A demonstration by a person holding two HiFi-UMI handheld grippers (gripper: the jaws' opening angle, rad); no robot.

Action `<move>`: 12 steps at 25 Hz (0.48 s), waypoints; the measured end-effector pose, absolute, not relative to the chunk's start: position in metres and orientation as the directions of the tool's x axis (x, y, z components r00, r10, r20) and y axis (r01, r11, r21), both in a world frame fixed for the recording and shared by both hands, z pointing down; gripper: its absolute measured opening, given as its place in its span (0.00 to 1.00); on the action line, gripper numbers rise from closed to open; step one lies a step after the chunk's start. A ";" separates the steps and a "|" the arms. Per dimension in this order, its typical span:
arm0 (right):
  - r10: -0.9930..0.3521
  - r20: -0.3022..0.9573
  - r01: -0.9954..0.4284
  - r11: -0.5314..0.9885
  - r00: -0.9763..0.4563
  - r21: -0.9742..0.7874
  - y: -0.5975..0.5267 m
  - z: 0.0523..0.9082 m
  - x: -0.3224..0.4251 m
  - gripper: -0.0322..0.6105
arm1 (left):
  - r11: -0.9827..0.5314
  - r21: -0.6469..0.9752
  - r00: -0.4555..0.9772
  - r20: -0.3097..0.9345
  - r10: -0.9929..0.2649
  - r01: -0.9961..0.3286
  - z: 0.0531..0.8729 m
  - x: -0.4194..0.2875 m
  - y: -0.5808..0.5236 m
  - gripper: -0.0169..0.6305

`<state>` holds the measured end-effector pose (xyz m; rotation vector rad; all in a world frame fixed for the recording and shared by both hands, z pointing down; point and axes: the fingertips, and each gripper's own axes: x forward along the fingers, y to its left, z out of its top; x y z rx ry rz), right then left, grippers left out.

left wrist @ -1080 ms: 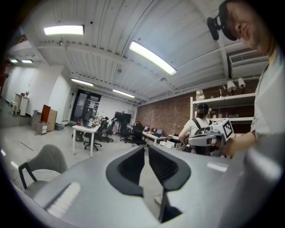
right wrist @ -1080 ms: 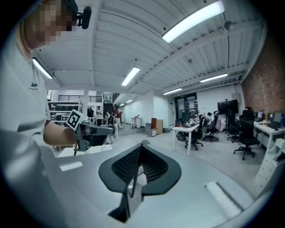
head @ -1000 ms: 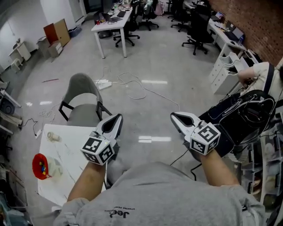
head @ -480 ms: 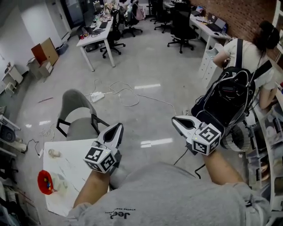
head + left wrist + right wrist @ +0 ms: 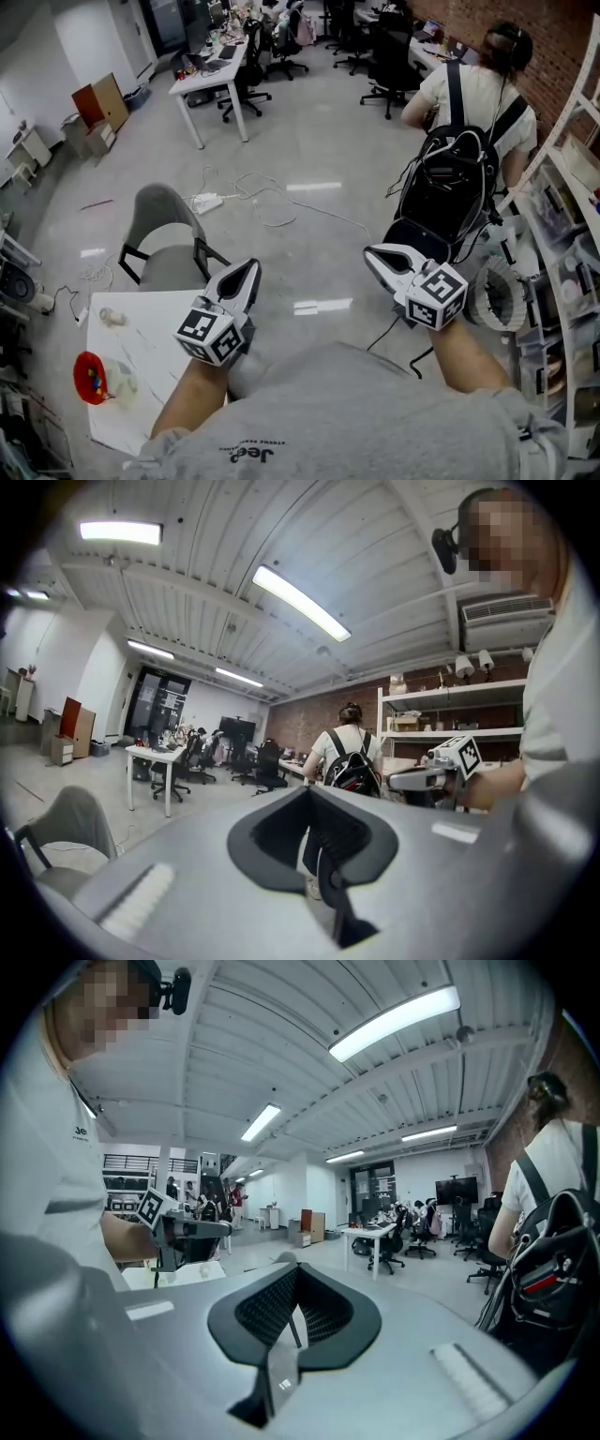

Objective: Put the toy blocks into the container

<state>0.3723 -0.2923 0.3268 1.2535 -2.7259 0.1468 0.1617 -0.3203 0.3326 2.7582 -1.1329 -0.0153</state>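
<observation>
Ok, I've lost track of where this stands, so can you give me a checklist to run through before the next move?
1. Left gripper empty: ok, jaws together with nothing between them.
2. Right gripper empty: ok, jaws together with nothing between them.
3. Jaws ready to take a block: not ok, both are shut.
4. Container located: ok, the red container sits on the white table at the person's left, with coloured blocks inside.
5. Loose blocks on the table: cannot tell, anything there is too small to make out.
6. Way clear on the right: not ok, a person with a backpack stands close by.
</observation>
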 end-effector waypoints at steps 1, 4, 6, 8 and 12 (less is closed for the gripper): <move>-0.748 0.165 -0.761 0.649 -0.643 -0.025 -0.292 0.326 0.372 0.05 | -0.701 0.148 0.713 0.051 -0.699 -0.698 0.332 0.162 -0.319 0.12; -0.747 0.166 -0.759 0.650 -0.644 -0.016 -0.292 0.325 0.369 0.05 | -0.698 0.147 0.710 0.047 -0.703 -0.701 0.332 0.158 -0.318 0.12; -0.744 0.167 -0.756 0.654 -0.646 -0.014 -0.291 0.326 0.366 0.05 | -0.695 0.151 0.707 0.044 -0.706 -0.703 0.333 0.154 -0.318 0.12; -0.742 0.168 -0.754 0.657 -0.649 -0.013 -0.291 0.327 0.364 0.05 | -0.690 0.156 0.703 0.043 -0.710 -0.706 0.335 0.151 -0.318 0.12; -0.739 0.174 -0.751 0.660 -0.651 -0.011 -0.290 0.329 0.362 0.05 | -0.686 0.161 0.699 0.039 -0.714 -0.709 0.335 0.148 -0.317 0.12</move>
